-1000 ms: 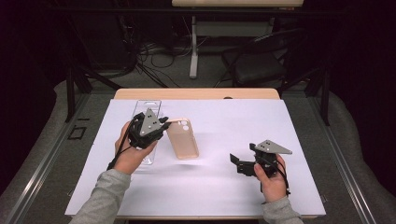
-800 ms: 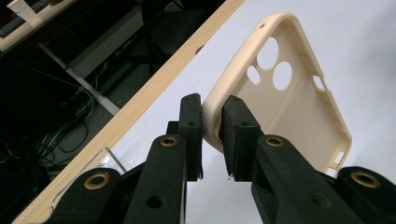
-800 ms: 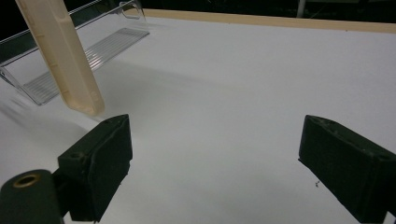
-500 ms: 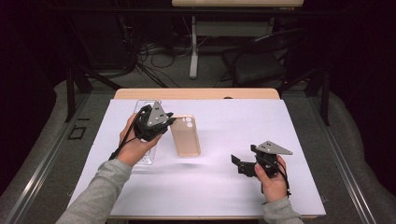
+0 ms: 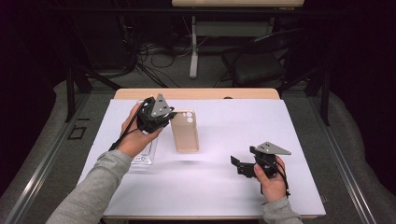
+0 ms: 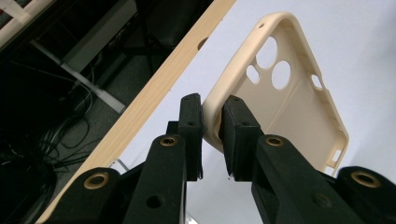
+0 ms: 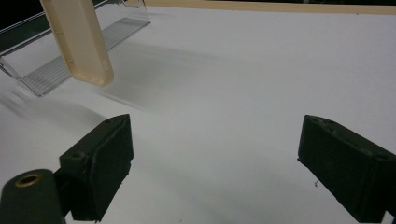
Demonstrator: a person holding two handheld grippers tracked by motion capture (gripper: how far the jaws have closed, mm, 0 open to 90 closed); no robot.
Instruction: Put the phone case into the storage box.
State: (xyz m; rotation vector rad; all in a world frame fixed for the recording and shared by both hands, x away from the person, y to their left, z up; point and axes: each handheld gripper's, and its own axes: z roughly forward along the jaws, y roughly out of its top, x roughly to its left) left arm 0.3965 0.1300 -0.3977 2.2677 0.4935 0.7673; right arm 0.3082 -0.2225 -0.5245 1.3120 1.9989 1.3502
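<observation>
Pinching the beige phone case point(image 6: 285, 112) by its rim, the left gripper point(image 6: 212, 128) is holding it above the table point(image 5: 299, 135); the right gripper point(image 7: 215, 172) is resting with jaws apart.

I see the phone case point(image 5: 185, 132), a beige soft shell with round camera holes near its upper end. It is lifted off the white surface point(image 5: 233, 121) and casts a shadow there, pinched at one long edge near the camera corner. Its hollow inside point(image 6: 299, 107) shows in the left gripper view.
</observation>
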